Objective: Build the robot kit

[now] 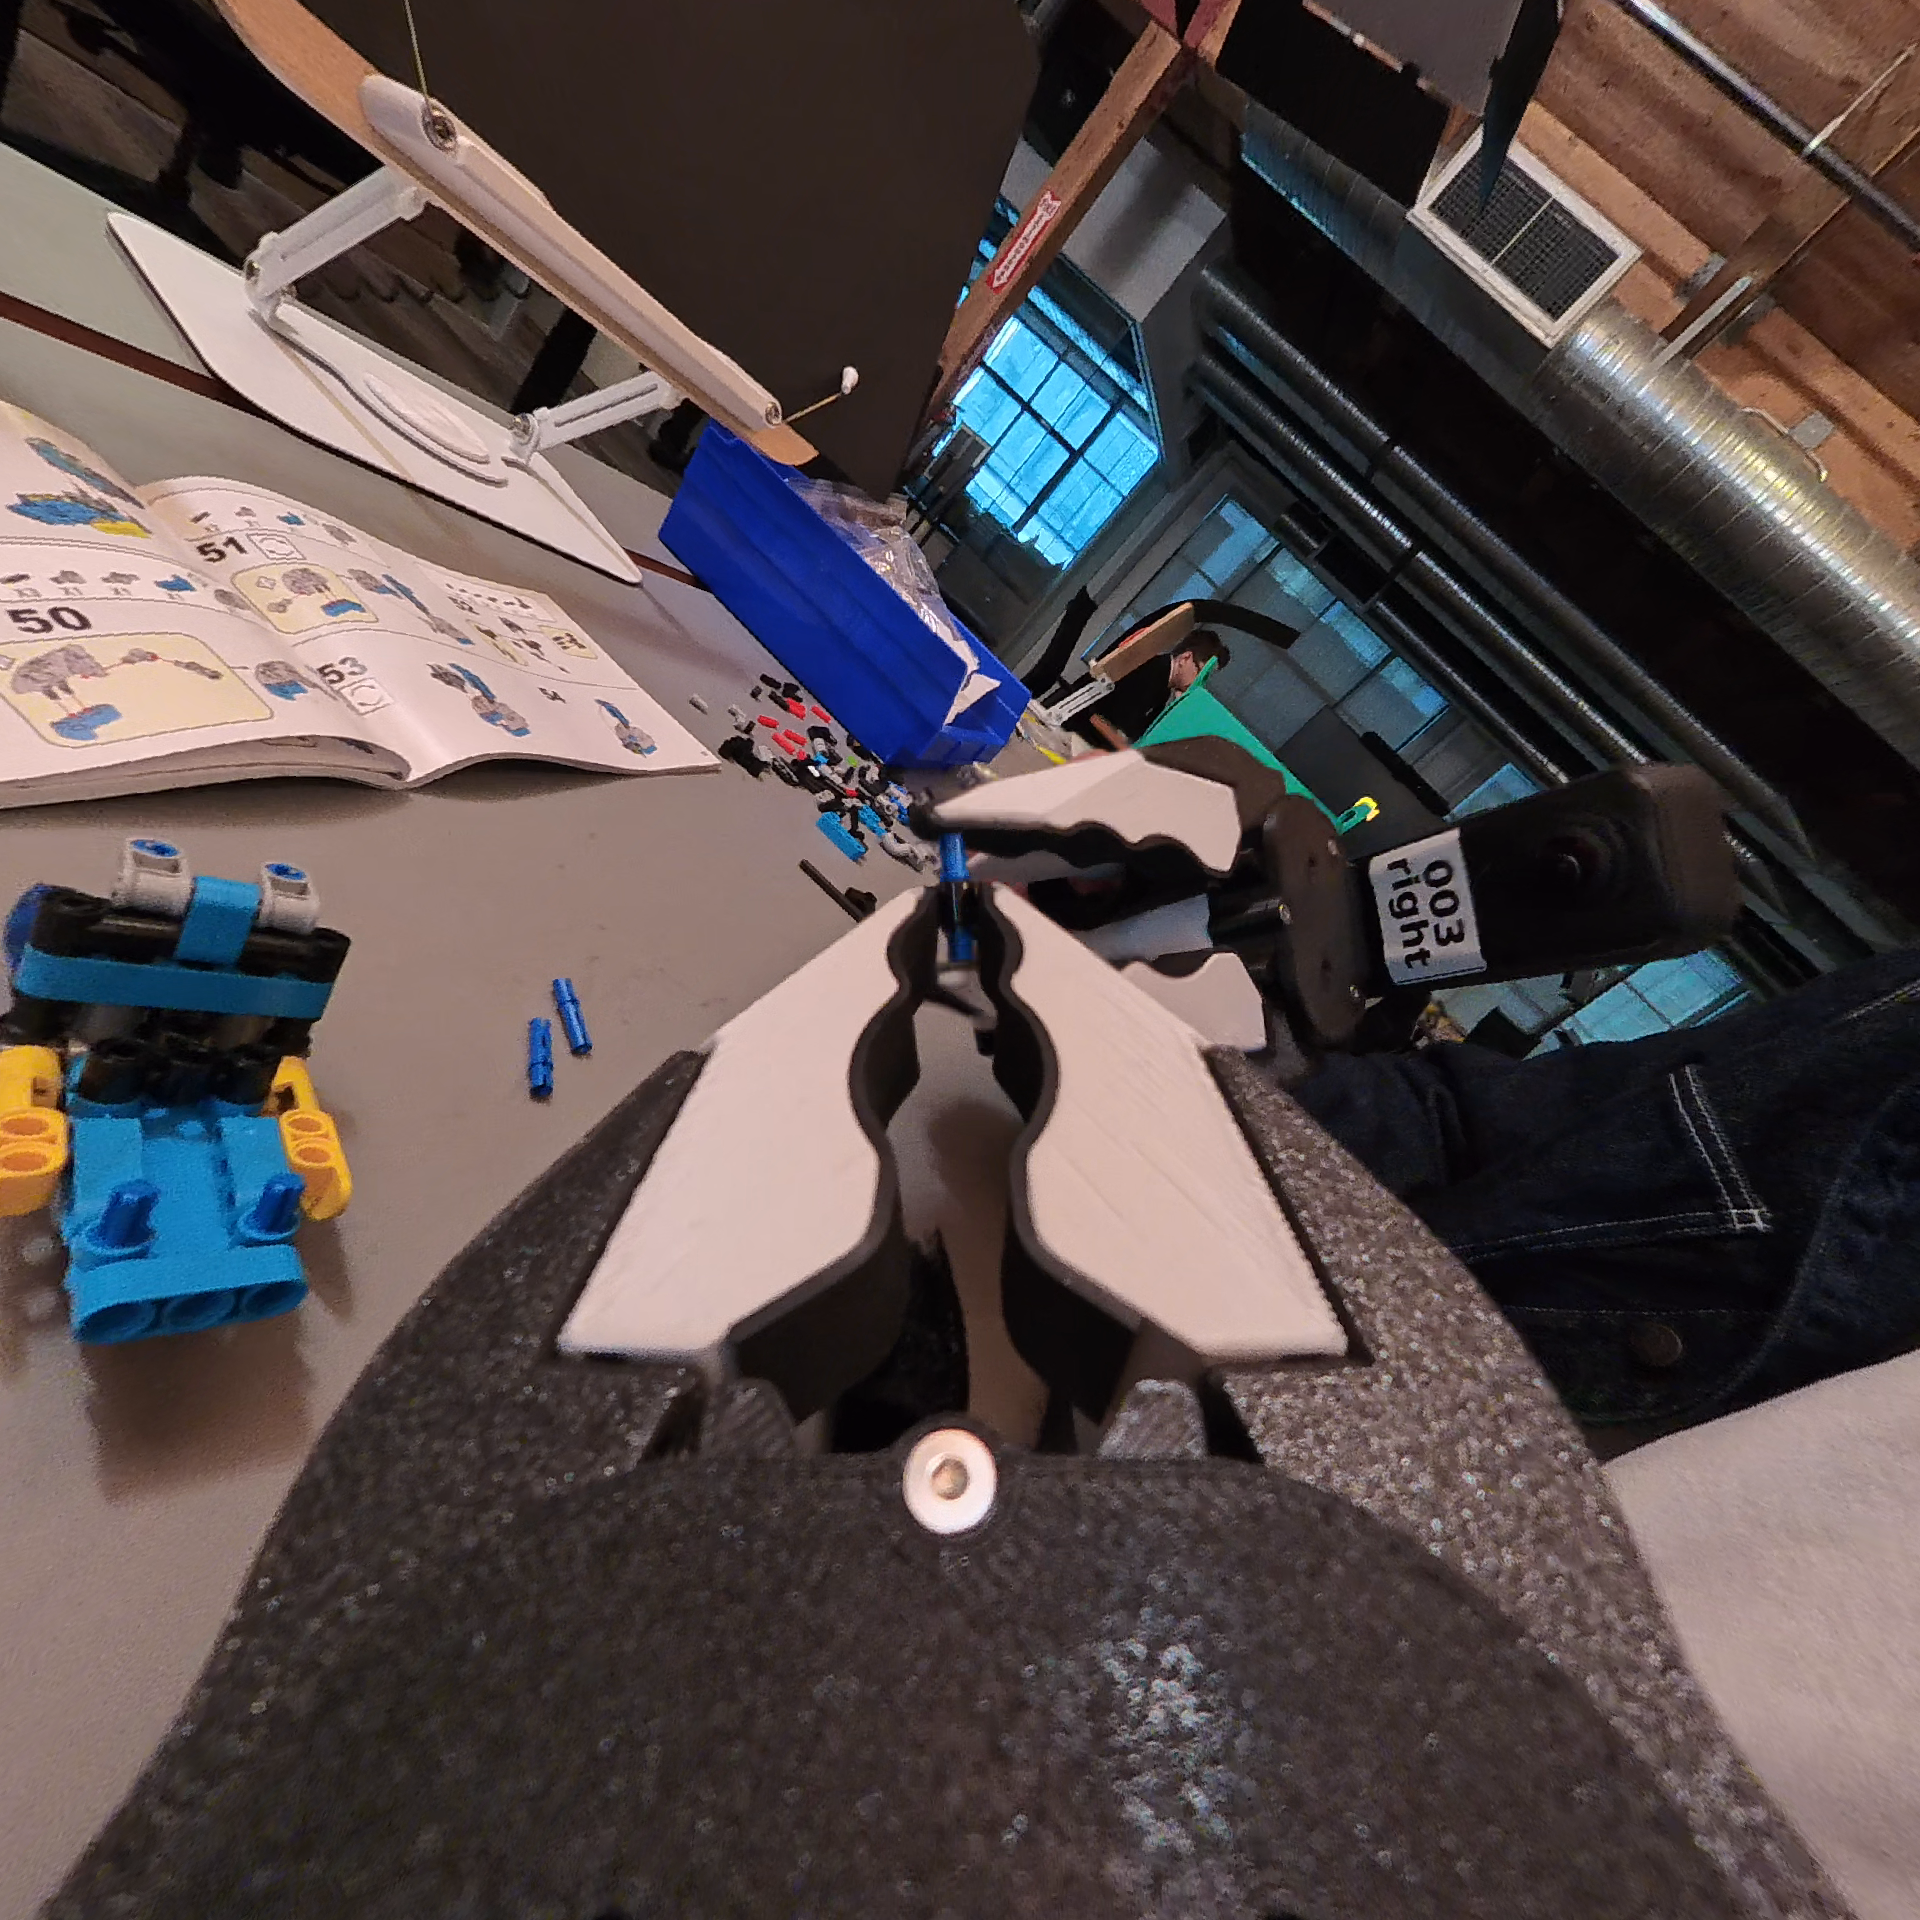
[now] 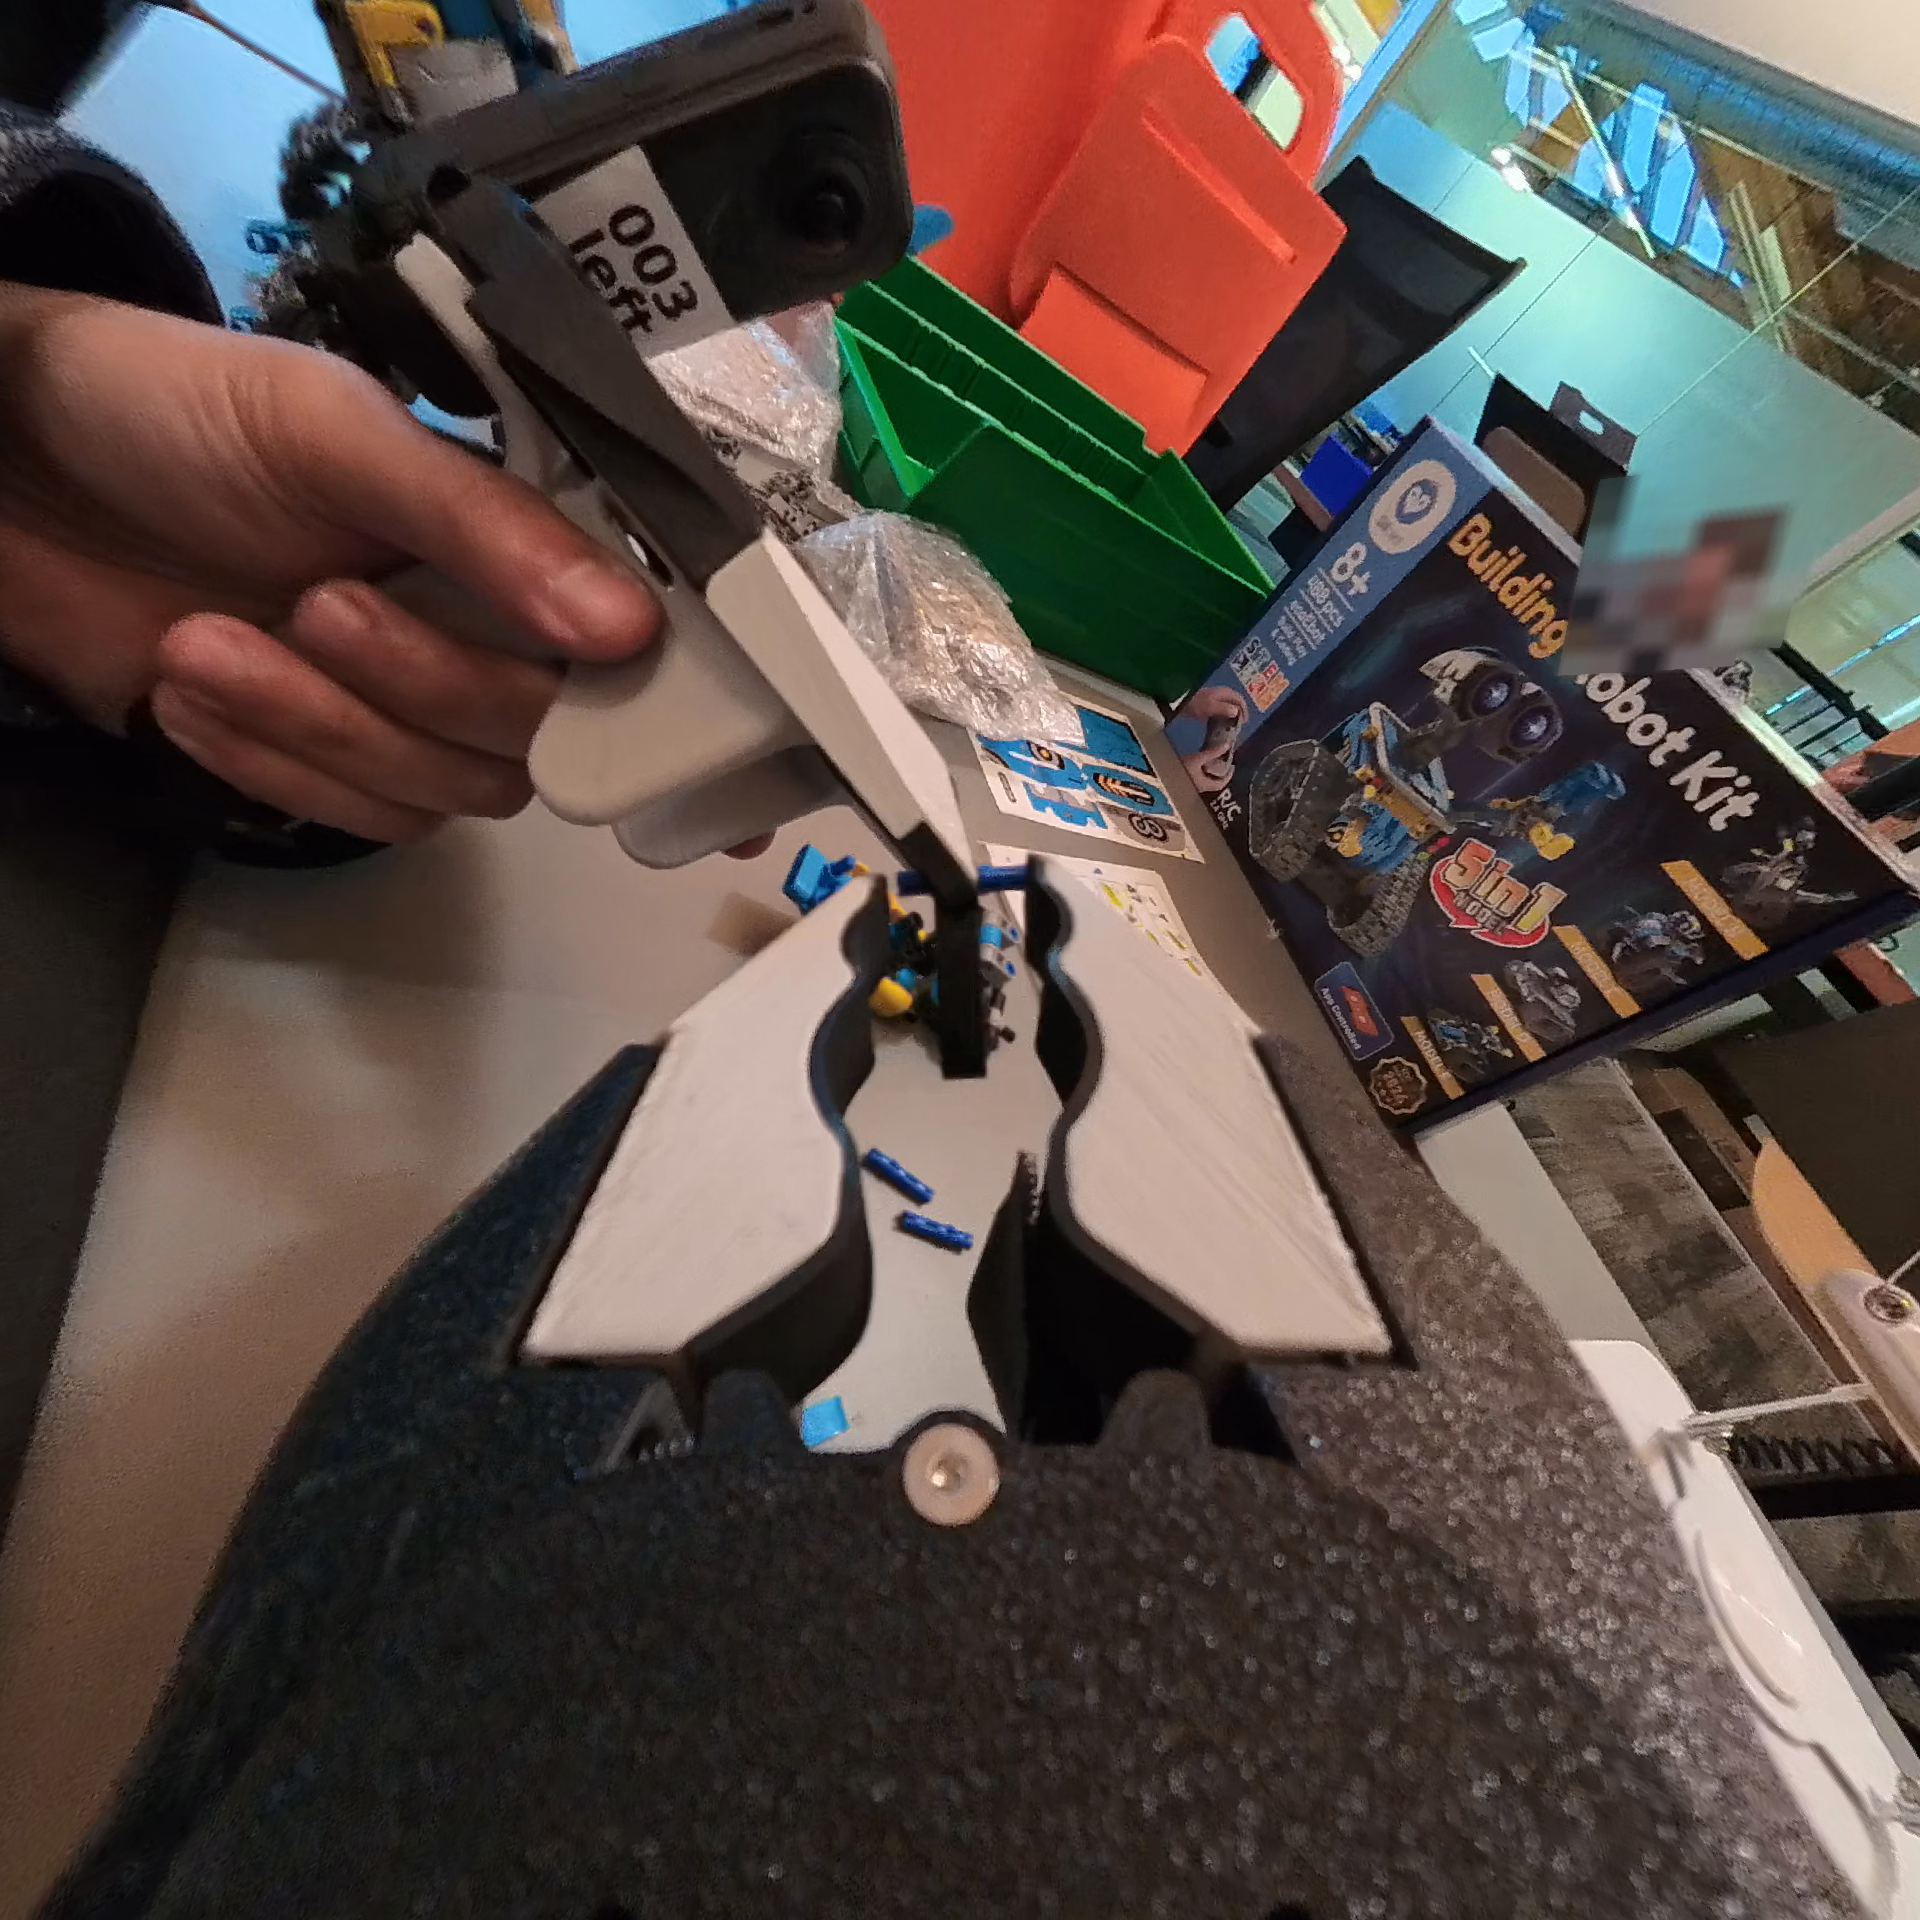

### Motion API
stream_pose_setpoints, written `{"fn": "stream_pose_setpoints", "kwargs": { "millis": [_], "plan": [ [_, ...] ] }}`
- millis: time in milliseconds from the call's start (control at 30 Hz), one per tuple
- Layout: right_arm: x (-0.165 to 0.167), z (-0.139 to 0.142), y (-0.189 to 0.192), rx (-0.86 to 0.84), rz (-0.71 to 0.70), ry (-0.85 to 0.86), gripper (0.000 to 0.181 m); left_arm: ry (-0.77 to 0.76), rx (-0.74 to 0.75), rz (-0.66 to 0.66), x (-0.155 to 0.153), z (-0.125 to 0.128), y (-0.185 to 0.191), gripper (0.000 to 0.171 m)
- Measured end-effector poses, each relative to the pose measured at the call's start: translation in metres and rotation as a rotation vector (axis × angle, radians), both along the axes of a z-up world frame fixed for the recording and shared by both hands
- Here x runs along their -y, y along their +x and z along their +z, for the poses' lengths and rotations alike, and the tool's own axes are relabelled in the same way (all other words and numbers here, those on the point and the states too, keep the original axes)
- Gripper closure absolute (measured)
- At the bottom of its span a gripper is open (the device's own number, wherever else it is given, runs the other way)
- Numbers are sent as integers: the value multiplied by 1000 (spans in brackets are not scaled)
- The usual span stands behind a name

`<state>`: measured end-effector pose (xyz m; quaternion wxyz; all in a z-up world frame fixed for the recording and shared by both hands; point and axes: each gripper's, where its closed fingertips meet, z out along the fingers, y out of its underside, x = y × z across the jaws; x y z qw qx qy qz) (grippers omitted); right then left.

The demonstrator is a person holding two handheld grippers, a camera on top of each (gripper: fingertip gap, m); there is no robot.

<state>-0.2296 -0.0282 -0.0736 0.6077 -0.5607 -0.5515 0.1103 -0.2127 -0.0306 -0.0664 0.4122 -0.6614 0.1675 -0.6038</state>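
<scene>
Left gripper [image 1: 956, 920]: jaws clamped on a thin black plastic beam [image 2: 961, 997]. Right gripper [image 2: 956, 883]: jaws pinching a short blue plastic pin [image 1: 951, 854] touching that beam.

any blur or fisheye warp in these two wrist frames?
Left wrist view: strong fisheye tilt, horizon slanted; the brick model and booklet are sharp, the gripper body close to the lens soft. Right wrist view: the hand is slightly motion-blurred, the kit box crisp; one mosaic patch is an overlay.

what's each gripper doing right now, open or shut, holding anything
left gripper: shut on a black beam.
right gripper: shut on a blue pin at the beam's end.
</scene>
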Motion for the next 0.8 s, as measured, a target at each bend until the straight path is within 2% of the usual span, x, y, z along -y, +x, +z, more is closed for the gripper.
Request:
{"fn": "stream_pose_setpoints", "kwargs": {
  "millis": [333, 433, 500, 533, 600, 700, 800],
  "plan": [
    [-1, 0, 2, 25, -12, 0, 157, 8, -9, -5, 0, -1, 1, 166],
    [0, 0, 12, -53, 37, -190, 145, 25, 1, -7, 0, 2, -1, 165],
    [1, 1, 19, -88, 71, -253, 153, 37, 14, -17, 2, 5, -1, 165],
    [4, 2, 20, -95, 91, -252, 164, 38, 8, -23, 3, 4, 0, 165],
    [7, 0, 16, -78, 100, -243, 171, 35, 16, -22, 3, 5, 0, 165],
    [8, -5, 11, -57, 80, -225, 168, 7, 52, -11, -1, 7, -4, 166],
    [8, -5, 5, -94, 70, -278, 166, 5, 69, 8, -4, 9, -7, 165]
  ]
}}
